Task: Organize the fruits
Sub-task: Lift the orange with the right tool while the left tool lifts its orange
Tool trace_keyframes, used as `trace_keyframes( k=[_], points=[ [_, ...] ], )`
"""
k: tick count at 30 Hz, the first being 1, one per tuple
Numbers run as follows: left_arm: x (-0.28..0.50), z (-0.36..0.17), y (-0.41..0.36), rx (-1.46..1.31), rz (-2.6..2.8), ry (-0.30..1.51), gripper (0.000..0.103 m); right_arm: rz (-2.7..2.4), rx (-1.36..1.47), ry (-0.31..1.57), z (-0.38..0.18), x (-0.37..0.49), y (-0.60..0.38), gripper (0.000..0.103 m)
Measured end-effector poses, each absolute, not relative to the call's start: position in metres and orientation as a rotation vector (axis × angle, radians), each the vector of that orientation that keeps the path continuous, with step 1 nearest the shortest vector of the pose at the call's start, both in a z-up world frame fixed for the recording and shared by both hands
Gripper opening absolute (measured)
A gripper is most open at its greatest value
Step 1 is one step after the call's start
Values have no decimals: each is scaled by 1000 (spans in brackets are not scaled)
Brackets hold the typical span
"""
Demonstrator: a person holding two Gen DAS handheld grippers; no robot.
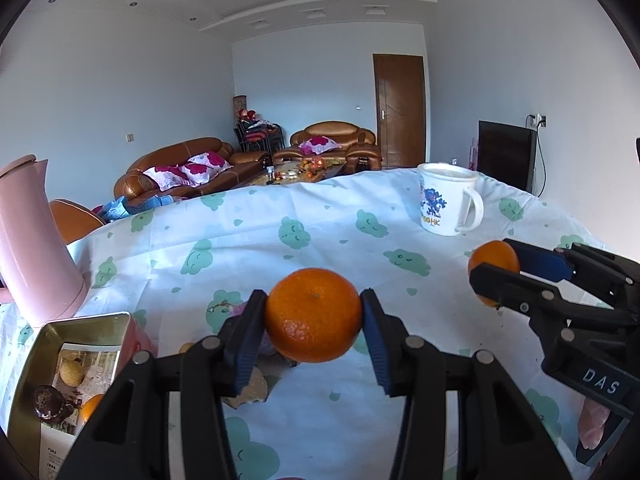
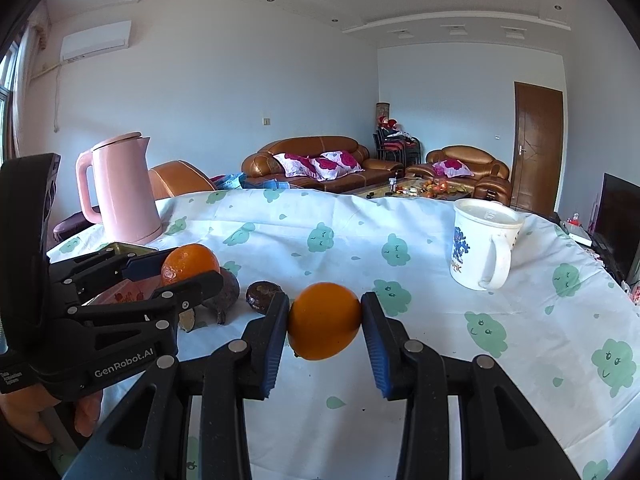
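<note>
In the left wrist view my left gripper [image 1: 314, 307] is shut on a large orange [image 1: 312, 320], held above the cloud-print tablecloth [image 1: 320, 232]. To its right, my right gripper [image 1: 496, 265] is shut on a smaller orange [image 1: 490, 258]. The right wrist view shows that smaller orange [image 2: 324, 322] pressed between the blue pads of the right gripper [image 2: 325, 312]. At the left of that view, the left gripper [image 2: 192, 267] holds its orange [image 2: 188, 262]. An open metal tin [image 1: 84, 326] at lower left contains a dark fruit [image 1: 48, 400], a pale round one and an orange.
A pink kettle [image 2: 124, 192] stands at the table's back left, behind the tin [image 2: 124, 246]. A white printed mug [image 2: 480, 248] sits at the right. Two dark fruits [image 2: 262, 294] lie on the cloth between the grippers. A person's hand [image 2: 24, 412] grips the left handle.
</note>
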State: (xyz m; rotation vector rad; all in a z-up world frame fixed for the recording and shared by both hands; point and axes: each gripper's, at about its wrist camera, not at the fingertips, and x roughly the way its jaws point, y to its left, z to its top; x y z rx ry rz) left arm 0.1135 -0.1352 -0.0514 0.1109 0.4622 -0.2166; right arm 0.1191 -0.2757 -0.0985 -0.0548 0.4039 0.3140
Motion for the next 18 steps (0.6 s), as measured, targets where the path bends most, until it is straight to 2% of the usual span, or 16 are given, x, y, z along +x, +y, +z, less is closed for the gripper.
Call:
trace_keyframes(
  k=[18],
  points=[
    [102,-46,-131,108,-187,394,49,322,-63,324,-93,106,-276,39]
  ],
)
